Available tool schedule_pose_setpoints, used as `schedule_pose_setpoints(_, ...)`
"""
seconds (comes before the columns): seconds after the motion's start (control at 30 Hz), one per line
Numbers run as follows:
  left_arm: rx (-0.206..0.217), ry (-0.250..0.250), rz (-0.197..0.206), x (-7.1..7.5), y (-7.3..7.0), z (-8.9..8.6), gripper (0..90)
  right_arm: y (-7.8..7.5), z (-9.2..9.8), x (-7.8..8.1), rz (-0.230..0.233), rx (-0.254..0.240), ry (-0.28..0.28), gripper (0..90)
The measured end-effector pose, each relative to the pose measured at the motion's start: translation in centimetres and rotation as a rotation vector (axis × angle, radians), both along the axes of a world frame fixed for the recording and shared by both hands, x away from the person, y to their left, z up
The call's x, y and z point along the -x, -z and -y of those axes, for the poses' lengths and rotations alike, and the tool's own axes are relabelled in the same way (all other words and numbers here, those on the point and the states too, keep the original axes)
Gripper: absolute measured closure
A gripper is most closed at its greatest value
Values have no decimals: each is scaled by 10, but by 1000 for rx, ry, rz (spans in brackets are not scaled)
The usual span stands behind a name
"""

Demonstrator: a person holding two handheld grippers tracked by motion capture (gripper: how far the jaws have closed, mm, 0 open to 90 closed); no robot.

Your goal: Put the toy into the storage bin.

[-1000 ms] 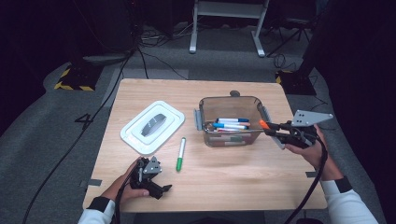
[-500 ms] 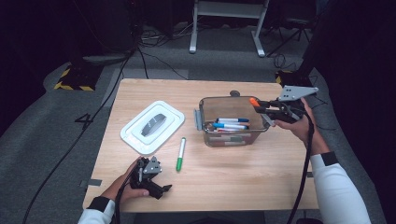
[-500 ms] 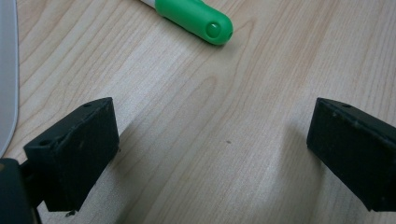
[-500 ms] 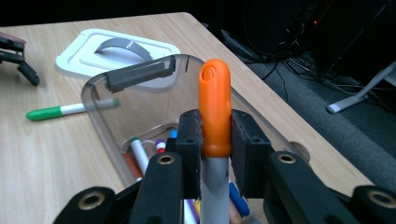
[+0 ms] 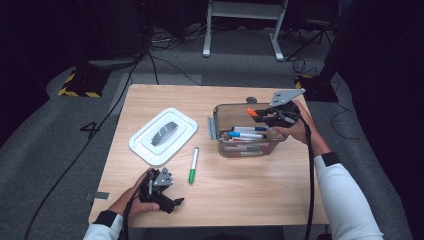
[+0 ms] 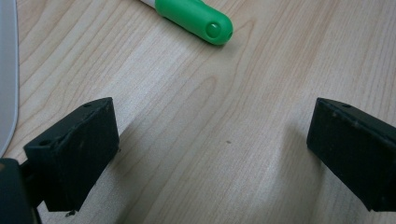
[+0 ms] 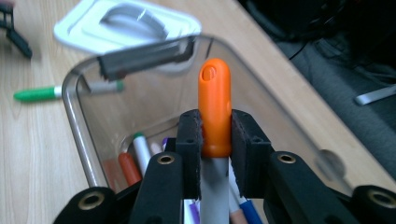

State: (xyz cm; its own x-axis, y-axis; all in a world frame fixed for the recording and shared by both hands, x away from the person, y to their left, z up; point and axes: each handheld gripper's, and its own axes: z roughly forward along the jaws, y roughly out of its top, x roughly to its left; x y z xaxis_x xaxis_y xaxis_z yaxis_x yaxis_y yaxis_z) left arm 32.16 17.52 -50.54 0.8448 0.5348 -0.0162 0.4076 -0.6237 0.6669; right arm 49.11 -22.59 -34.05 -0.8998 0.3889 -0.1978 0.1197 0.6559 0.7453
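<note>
My right gripper (image 5: 261,115) (image 7: 215,135) is shut on an orange-capped marker (image 5: 252,112) (image 7: 215,108) and holds it over the clear plastic bin (image 5: 248,131) (image 7: 84,112). Several markers (image 5: 246,134) (image 7: 135,154) lie inside that bin. A green marker (image 5: 193,165) (image 7: 37,94) lies on the wooden table between bin and lid; its capped end (image 6: 196,18) points toward my left gripper. That left gripper (image 5: 165,195) (image 6: 210,154) rests near the table's front edge, open, with bare wood between its jaws.
The bin's white lid (image 5: 163,135) (image 7: 126,23) with a grey handle lies flat left of the bin. The wooden table (image 5: 240,195) has bare room in front of the bin. Cables and a stand's feet (image 5: 240,50) lie on the floor beyond the table.
My right gripper has carried the orange-capped marker from beside the bin's right end to over the bin's back part. The left gripper has stayed in place.
</note>
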Motion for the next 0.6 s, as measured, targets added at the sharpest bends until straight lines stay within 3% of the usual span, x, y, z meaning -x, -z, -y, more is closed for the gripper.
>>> schedule_pose_setpoints(0.17,0,0,0,0,0,0,26,21,-15,-2,-42,86,-30,749)
schedule_pose_setpoints(0.27,0,0,0,0,0,0,26,27,-18,-3,-62,110,-36,749)
schedule_pose_setpoints(0.3,0,0,0,0,0,0,26,35,-22,-3,-77,144,-36,748)
schedule_pose_setpoints(0.43,0,0,0,0,0,0,26,40,-25,-2,-77,183,-42,746)
schedule_pose_setpoints(0.5,0,0,0,0,0,0,26,40,-26,-1,-87,176,-41,741)
schedule_pose_setpoints(0.6,0,0,0,0,0,0,26,41,-28,-1,-93,204,-31,671)
